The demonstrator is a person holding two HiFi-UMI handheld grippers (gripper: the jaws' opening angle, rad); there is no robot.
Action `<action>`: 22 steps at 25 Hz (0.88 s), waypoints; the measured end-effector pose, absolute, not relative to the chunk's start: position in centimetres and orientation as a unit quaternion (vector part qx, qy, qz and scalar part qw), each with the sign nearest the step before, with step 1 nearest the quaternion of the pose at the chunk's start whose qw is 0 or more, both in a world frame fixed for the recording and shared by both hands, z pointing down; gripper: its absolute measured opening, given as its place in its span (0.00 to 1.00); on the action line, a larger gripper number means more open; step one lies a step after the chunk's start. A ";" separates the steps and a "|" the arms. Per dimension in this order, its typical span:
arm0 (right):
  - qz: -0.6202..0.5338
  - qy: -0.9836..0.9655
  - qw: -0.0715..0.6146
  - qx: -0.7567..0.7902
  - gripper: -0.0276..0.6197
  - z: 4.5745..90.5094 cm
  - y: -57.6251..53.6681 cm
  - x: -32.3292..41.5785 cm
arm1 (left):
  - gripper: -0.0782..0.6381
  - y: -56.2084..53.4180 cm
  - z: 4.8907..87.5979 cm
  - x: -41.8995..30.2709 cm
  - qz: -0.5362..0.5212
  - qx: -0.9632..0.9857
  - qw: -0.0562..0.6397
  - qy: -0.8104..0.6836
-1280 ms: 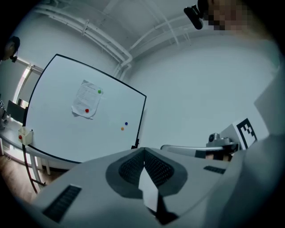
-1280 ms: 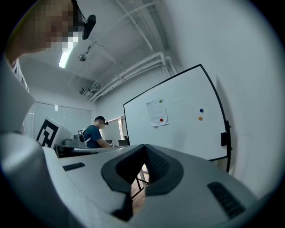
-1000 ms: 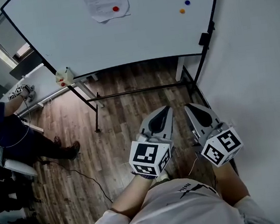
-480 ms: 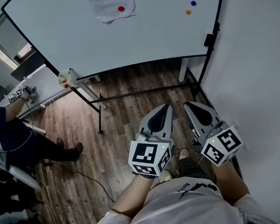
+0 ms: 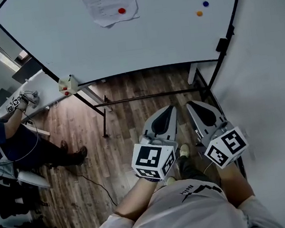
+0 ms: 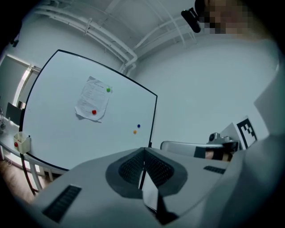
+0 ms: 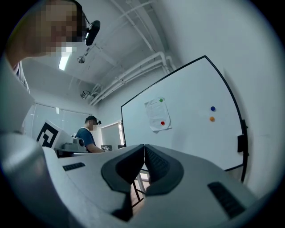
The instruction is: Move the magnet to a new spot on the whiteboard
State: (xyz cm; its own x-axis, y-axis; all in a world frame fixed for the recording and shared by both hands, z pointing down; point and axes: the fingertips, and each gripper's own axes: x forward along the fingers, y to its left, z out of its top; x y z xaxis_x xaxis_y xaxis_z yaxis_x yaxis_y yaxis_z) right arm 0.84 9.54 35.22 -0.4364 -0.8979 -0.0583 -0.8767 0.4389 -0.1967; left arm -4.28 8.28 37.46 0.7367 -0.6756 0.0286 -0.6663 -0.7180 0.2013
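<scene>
The whiteboard [image 5: 138, 39] stands on a black frame ahead of me. A sheet of paper [image 5: 106, 4] is pinned to it by a red magnet [image 5: 121, 10]; a green magnet [image 6: 108, 90] holds the sheet's top corner. A blue magnet [image 5: 206, 4] and an orange magnet [image 5: 199, 13] sit at the board's right. My left gripper [image 5: 171, 109] and right gripper [image 5: 189, 105] hang side by side low in front of me, well short of the board. Both are shut with nothing between the jaws.
A white wall [image 5: 271, 69] runs close along my right. A small tray with red items [image 5: 67, 85] hangs at the board's lower left corner. A seated person [image 5: 12, 145] works at a desk [image 5: 38, 100] to the left. Wooden floor [image 5: 127, 118] lies between me and the board.
The board has shifted slightly right and lower in the head view, as if I have stepped closer. Both grippers stay shut in the same place before me.
</scene>
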 end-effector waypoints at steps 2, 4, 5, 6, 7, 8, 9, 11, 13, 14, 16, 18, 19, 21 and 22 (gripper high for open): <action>-0.067 0.844 0.079 -0.526 0.06 35.0 7.2 2.0 | 0.13 6.0 37.3 -3.3 -0.022 0.926 0.099 -0.364; -0.063 0.844 0.080 -0.526 0.06 34.6 4.9 3.3 | 0.13 3.7 37.0 -2.1 -0.022 0.925 0.096 -0.366; -0.061 0.844 0.080 -0.527 0.06 34.5 3.7 4.1 | 0.13 2.5 36.8 -1.5 -0.023 0.925 0.095 -0.368; -0.060 0.844 0.081 -0.527 0.06 34.3 2.6 4.8 | 0.13 1.4 36.5 -0.8 -0.025 0.924 0.094 -0.369; -0.060 0.844 0.081 -0.526 0.06 34.1 1.5 5.6 | 0.13 0.3 36.3 -0.2 -0.028 0.924 0.093 -0.371; -0.058 0.845 0.081 -0.526 0.06 33.9 0.5 6.3 | 0.13 -0.8 36.0 0.4 -0.030 0.923 0.092 -0.373; -0.056 0.844 0.082 -0.527 0.06 33.8 -0.5 7.1 | 0.13 -1.8 35.8 1.1 -0.031 0.922 0.090 -0.375; -0.051 0.843 0.083 -0.529 0.06 33.4 -2.5 8.8 | 0.13 -3.7 35.4 2.4 -0.034 0.922 0.086 -0.376; -0.045 0.842 0.082 -0.531 0.06 33.1 -4.4 10.4 | 0.13 -5.5 35.1 3.7 -0.036 0.921 0.082 -0.379; -0.042 0.842 0.081 -0.532 0.06 33.1 -5.4 11.1 | 0.13 -6.4 35.0 4.2 -0.036 0.920 0.081 -0.381; -0.044 0.840 0.081 -0.534 0.06 33.1 -7.3 12.4 | 0.13 -7.9 34.9 5.2 -0.032 0.919 0.080 -0.384; -0.049 0.838 0.083 -0.537 0.07 33.2 -8.9 13.4 | 0.13 -9.1 35.0 5.9 -0.025 0.919 0.078 -0.387; -0.050 0.837 0.084 -0.538 0.07 33.2 -9.6 13.7 | 0.13 -9.7 35.0 6.2 -0.023 0.918 0.076 -0.388; -0.054 0.836 0.088 -0.540 0.06 33.4 -11.0 14.3 | 0.13 -11.0 34.8 6.5 -0.020 0.918 0.073 -0.389; -0.056 0.834 0.089 -0.542 0.06 33.6 -11.7 14.5 | 0.13 -11.6 34.7 6.7 -0.019 0.919 0.072 -0.388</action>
